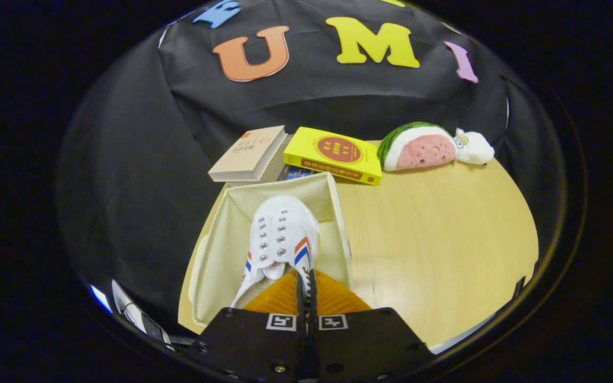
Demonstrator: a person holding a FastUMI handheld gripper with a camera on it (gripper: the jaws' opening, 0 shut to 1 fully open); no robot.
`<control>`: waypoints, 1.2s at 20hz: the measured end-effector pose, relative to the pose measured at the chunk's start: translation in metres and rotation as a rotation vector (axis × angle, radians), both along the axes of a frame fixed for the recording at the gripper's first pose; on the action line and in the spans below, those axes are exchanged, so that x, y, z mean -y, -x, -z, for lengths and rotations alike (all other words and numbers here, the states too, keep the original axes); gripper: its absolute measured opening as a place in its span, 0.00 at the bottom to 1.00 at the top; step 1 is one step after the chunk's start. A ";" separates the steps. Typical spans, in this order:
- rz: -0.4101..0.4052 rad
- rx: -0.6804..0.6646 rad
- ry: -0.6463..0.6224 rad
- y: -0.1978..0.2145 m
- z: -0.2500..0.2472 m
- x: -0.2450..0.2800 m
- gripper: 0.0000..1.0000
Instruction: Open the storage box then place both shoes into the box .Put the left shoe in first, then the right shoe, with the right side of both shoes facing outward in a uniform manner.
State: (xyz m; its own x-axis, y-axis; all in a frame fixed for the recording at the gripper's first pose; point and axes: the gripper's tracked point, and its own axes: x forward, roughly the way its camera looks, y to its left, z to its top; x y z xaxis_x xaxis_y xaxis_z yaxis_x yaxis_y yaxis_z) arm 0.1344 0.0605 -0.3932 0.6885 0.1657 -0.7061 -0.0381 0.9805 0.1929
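— What does your tool look like from behind?

— My gripper (306, 284) has a black, flat-topped housing with angled edges, carrying two square black-and-white coded markers side by side.

— Any hardware showing?

— A few small screws dot the black plate. My two fingers (333, 300) have ribbed surfaces, meeting along a thin central seam.

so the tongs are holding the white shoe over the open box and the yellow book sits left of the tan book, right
Not quite: in the gripper view the yellow hardcover book sits right of the tan paperback book. The tongs do hold the white canvas shoe over the open cream fabric box.
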 end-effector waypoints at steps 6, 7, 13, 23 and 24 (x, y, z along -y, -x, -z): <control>0.064 0.002 0.005 -0.020 0.020 -0.002 0.00; 0.073 0.006 0.009 -0.025 0.024 -0.003 0.00; 0.117 -0.024 0.014 -0.037 0.040 0.002 0.02; -0.056 0.101 0.037 -0.015 -0.025 -0.005 0.56; -0.067 0.128 0.064 -0.012 -0.035 0.000 0.70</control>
State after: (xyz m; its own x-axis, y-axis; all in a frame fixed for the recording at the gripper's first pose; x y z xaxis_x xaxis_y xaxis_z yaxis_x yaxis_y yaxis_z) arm 0.1462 0.0609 -0.3583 0.7627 0.1714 -0.6236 -0.1238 0.9851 0.1193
